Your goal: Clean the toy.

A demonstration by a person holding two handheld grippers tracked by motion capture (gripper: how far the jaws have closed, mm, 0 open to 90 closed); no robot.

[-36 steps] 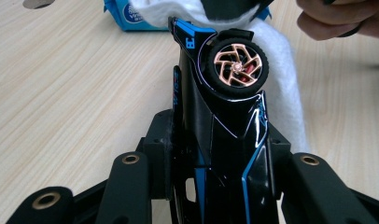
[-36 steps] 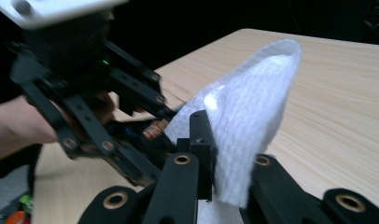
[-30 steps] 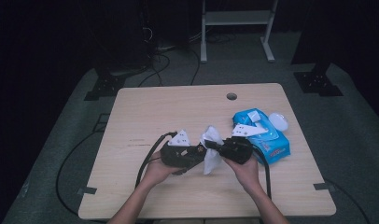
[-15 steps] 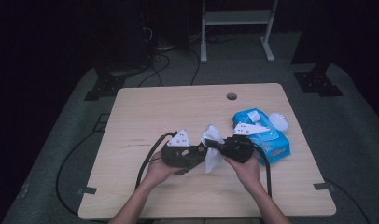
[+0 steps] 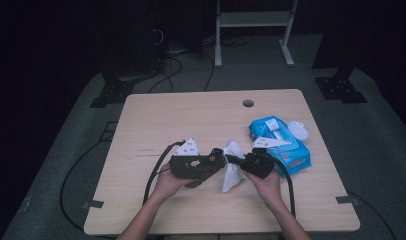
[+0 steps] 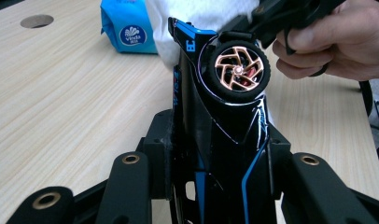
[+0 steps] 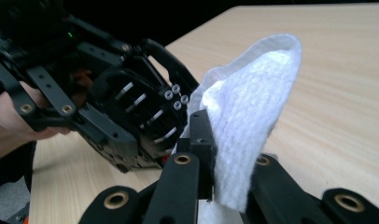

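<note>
High view: clamping a toy car (image 5: 217, 159) in the left gripper (image 5: 211, 162), jaws closed on the car body, above the near half of the wooden table (image 5: 191, 115). Pinching a white wipe (image 5: 232, 172) in the right gripper (image 5: 238, 161), jaws closed on its upper part, the rest hanging loose toward the table.

Key relation: running the car's long axis along the left jaws, crosswise to the person, far end pointing at the right gripper. Presenting the wipe directly at that far end, just beyond the raised wheel (image 6: 237, 70); touching or just short, cannot tell. Bringing the wipe to the car with the right hand, judging by the layout, while bracing the car with the left.

Materials: handling a hard, glossy black shell with blue trim lines, a ribbed rubber tyre and copper-coloured spokes. Working with a soft, fibrous, textured sheet, folding limply over the jaw. Leaving a blue soft-pack of wipes (image 5: 281, 145) lying flat just to the right of the right hand, well within its reach.
</note>
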